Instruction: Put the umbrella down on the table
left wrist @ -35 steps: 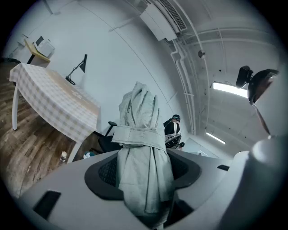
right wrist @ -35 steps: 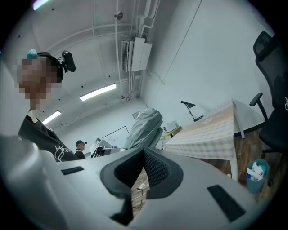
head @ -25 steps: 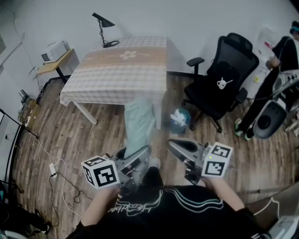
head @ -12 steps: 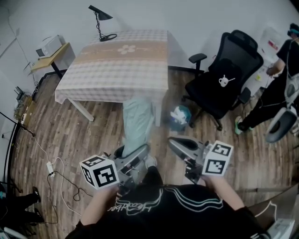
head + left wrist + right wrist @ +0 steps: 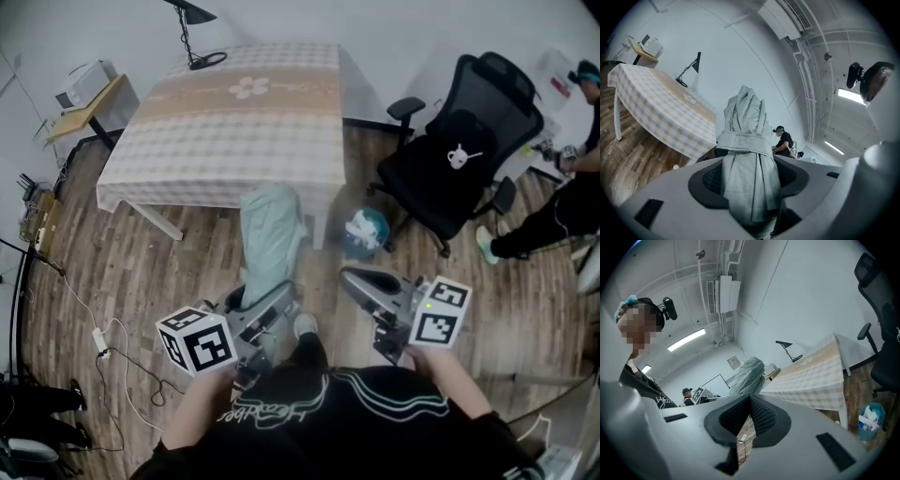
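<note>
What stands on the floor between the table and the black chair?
A small blue bin with something pale inside; the head view shows it clearly.

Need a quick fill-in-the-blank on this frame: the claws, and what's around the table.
1. The left claw is clamped on the pale green ___.
2. The right claw is shut and holds ___.
3. On the far corner of the table stands a black ___.
4. To the right of the table sits a black office ___.

Missing words: umbrella; nothing; lamp; chair
</note>
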`<state>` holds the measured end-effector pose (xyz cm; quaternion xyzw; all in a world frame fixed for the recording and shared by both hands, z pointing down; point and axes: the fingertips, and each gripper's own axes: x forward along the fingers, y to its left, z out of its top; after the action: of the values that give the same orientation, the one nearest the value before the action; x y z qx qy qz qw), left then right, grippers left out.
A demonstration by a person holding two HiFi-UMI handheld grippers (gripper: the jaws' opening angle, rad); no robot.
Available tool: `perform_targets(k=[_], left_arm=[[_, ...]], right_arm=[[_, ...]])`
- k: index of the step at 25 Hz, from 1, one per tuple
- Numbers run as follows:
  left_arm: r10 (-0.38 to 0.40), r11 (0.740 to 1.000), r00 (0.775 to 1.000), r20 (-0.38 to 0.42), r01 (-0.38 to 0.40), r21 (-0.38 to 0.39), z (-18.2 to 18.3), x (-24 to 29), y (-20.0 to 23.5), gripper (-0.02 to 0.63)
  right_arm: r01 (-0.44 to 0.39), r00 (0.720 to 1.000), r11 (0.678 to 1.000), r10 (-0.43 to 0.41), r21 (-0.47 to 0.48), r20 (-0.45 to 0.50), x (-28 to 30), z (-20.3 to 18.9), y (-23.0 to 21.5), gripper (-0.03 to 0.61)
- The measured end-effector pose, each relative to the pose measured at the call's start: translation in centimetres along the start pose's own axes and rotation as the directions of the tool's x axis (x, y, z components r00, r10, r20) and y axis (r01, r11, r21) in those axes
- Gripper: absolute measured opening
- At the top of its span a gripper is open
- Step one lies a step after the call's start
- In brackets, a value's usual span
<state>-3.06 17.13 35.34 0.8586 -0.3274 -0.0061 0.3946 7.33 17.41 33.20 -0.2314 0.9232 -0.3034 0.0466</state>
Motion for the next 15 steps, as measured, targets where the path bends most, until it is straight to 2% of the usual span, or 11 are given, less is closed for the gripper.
perform_targets(k=[10, 15], left_arm=[[0.025, 0.999, 1.0, -0.015, -0.025, -0.025, 6.2, 3.8, 6.4, 0.255], [0.045, 0.999, 0.999, 0.005, -0.045, 0.005, 9.8, 4.8, 9.8, 0.255]], right_arm=[[0.038, 0.999, 0.999, -0.037, 0.036, -0.028, 5.2, 3.7, -6.5, 0.012], [0.036, 0.999, 0.999, -0.034, 0.037, -0.043, 9.0, 6.2, -9.3, 0.012]])
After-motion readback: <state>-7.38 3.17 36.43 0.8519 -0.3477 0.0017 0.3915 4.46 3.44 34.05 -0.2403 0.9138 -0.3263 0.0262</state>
